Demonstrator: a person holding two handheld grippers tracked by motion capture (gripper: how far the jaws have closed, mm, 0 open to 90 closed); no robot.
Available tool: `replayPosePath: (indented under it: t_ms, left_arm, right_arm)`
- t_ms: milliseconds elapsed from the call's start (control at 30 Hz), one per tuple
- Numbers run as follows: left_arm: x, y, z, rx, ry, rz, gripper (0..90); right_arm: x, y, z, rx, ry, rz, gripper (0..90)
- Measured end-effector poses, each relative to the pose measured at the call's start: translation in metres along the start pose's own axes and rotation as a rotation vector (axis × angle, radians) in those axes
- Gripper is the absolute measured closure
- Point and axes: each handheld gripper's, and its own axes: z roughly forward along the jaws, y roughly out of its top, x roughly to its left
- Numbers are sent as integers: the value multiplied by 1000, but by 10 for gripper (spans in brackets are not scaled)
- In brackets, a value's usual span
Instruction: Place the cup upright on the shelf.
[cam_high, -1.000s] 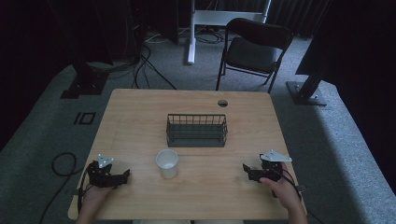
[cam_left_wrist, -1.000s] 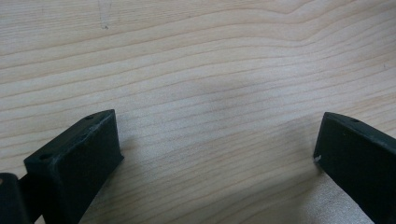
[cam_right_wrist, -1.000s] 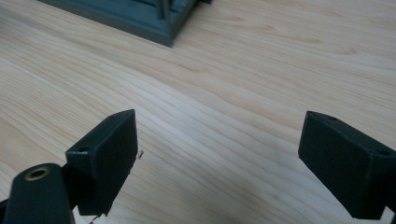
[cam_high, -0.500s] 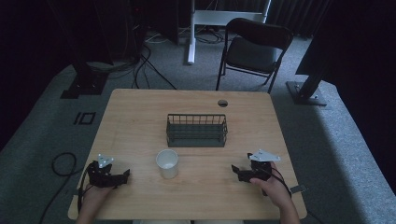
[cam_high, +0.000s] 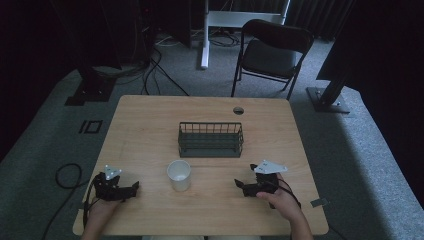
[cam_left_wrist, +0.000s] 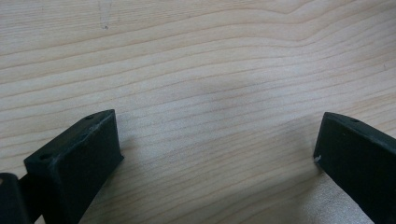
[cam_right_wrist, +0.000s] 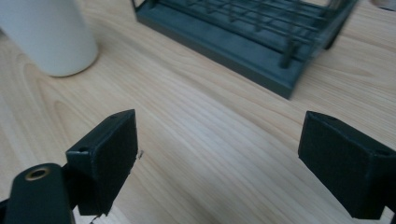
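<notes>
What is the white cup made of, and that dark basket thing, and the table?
The white cup looks like matte paper or plastic; I cannot tell which. The dark basket seems to be coated metal wire: thin bars on a flat base. The table shows pale wood grain, either wood or a wood-look laminate.

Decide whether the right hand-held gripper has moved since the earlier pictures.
Yes. The right hand-held gripper has shifted left toward the cup, judged against the rack.

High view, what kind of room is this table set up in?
Probably a lab or studio set up for recording, not a home. The wooden table stands on grey carpet, with loose cables and dark stand bases on the floor behind it, plus a black folding chair.
</notes>
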Motion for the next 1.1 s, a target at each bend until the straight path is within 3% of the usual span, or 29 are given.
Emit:
replayPosePath:
  t_ms: [333, 1100]
  left_arm:
    - [0, 0, 0, -1, 0, -1, 7]
    - [0, 0, 0, 0, 0, 0, 7]
  right_arm:
    - [21, 4, 21, 2, 68, -24, 132]
    - [58, 23, 48, -13, 175, -106, 132]
